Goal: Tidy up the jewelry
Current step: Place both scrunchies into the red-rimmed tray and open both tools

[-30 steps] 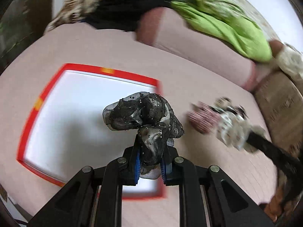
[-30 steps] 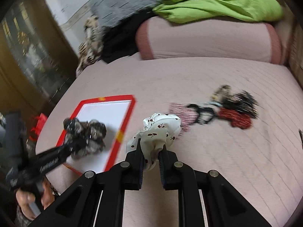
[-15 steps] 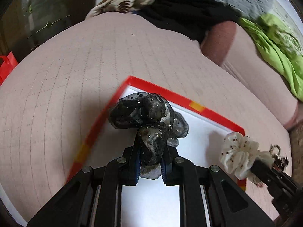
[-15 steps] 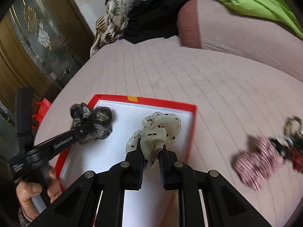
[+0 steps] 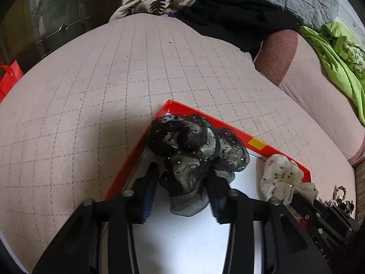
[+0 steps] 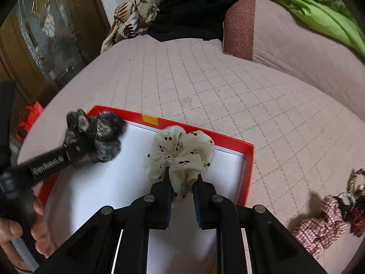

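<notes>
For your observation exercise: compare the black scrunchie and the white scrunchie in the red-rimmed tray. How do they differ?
The black scrunchie is sheer, dark and sparkle-dotted; the white scrunchie is opaque cream with cherry prints. The black one lies in the tray's corner, the white one along its far rim. The left gripper has just opened off the black; the right gripper pinches the white. Both are ruffled fabric.

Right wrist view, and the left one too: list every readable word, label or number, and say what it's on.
"GenRobot.AI": white lettering on the side of the left gripper, right wrist view, slightly blurred.
Orange patch on the red box rim: no text readable.
Nothing else legible in either view.
</notes>
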Demonstrator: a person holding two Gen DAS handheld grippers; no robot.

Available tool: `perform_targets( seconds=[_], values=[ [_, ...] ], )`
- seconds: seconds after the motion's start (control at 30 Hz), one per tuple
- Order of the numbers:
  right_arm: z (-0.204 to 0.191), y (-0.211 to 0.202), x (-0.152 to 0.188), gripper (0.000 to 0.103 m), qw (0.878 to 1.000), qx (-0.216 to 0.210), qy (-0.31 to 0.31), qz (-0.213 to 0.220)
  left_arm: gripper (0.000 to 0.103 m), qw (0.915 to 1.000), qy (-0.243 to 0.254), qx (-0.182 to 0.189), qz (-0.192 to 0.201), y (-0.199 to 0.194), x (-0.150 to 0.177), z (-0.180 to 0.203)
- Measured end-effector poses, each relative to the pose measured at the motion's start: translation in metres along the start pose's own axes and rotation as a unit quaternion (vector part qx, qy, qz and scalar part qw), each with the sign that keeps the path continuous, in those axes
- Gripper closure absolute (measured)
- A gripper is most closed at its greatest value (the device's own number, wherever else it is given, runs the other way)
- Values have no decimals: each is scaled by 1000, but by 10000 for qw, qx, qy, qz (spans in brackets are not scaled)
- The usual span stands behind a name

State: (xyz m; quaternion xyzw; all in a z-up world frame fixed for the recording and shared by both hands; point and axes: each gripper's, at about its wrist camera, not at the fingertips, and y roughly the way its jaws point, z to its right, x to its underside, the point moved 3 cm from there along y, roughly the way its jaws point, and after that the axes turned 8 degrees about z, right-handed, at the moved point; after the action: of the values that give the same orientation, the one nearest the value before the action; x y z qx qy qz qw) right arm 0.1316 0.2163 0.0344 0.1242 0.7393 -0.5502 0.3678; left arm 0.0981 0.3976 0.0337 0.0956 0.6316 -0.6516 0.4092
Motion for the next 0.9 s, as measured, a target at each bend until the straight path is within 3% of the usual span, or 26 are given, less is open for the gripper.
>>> perform_targets(
  seconds=[0.07, 0.33, 0.6, 0.73, 0.9],
  values=[
    [0, -1, 2, 81, 9999, 135, -72, 15, 48, 10000, -72, -39, 41, -3, -1, -3],
    [5, -32, 5, 47, 9995, 212, 96, 218, 39, 9995, -191, 126, 203, -26, -5, -4],
    [24, -91, 24, 44, 9982, 246, 293, 454, 37, 9986, 67, 170, 504, -59, 0, 10],
    [54, -128, 56, 44, 9971, 453, 421, 442, 37, 9963, 377, 343, 695, -81, 12, 33],
    [112, -176, 107, 43, 9926, 932, 692, 352, 37, 9921, 723, 834, 599, -105, 46, 72]
  ],
)
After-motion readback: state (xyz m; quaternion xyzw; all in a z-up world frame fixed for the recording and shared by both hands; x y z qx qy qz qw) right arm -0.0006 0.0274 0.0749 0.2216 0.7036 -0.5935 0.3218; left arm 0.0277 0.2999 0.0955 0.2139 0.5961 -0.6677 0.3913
